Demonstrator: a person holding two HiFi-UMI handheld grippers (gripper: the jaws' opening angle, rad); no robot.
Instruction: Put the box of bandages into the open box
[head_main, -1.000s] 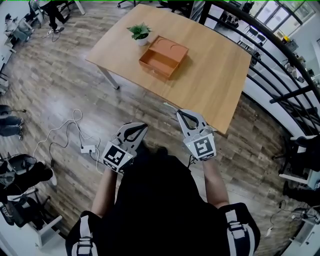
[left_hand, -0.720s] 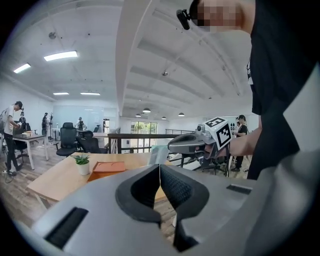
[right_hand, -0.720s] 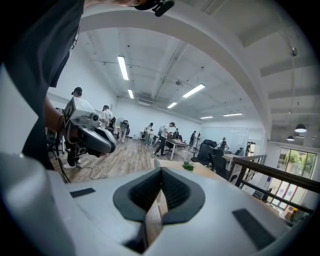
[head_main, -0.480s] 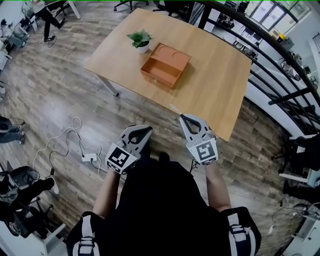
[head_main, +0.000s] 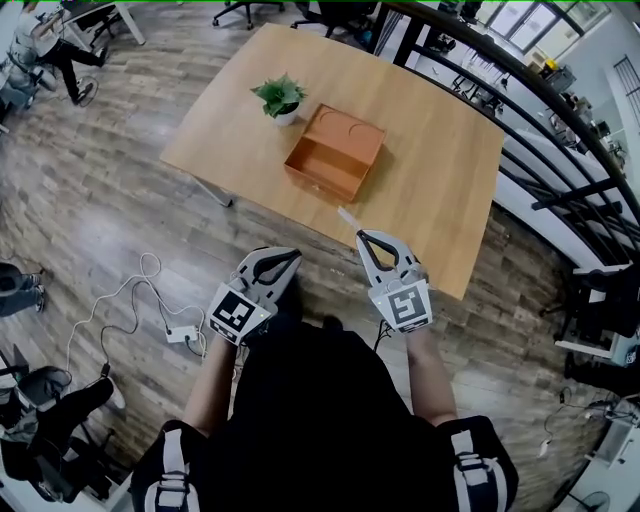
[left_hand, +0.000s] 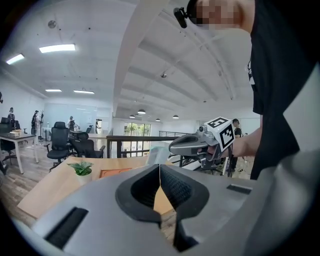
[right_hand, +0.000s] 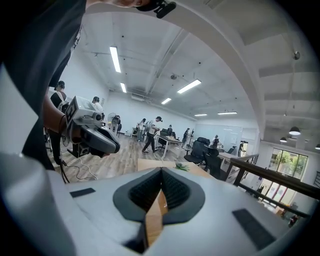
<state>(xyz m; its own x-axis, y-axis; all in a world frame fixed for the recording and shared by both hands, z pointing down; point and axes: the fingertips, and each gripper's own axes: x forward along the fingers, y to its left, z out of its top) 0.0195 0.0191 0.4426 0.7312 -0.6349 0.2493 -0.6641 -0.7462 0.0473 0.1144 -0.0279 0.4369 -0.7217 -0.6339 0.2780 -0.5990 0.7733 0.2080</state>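
Note:
The orange open box (head_main: 335, 155) lies on the wooden table (head_main: 440, 180), its lid tilted back. A small pale box (head_main: 347, 214), apparently the bandages, stands near the table's front edge; it also shows as a pale box (left_hand: 157, 153) in the left gripper view. My left gripper (head_main: 295, 254) hangs shut and empty over the floor, short of the table. My right gripper (head_main: 361, 237) is shut and empty too, its tip close to the pale box but apart from it. The fingertips meet in both gripper views (left_hand: 159, 167) (right_hand: 161, 171).
A potted plant (head_main: 280, 97) stands left of the orange box. A black railing (head_main: 560, 150) runs along the right. White cables and a power strip (head_main: 180, 333) lie on the floor at the left. Office chairs and people are farther back.
The table has come nearer in the head view. Both grippers have moved forward toward its front edge, side by side. Both have stayed shut.

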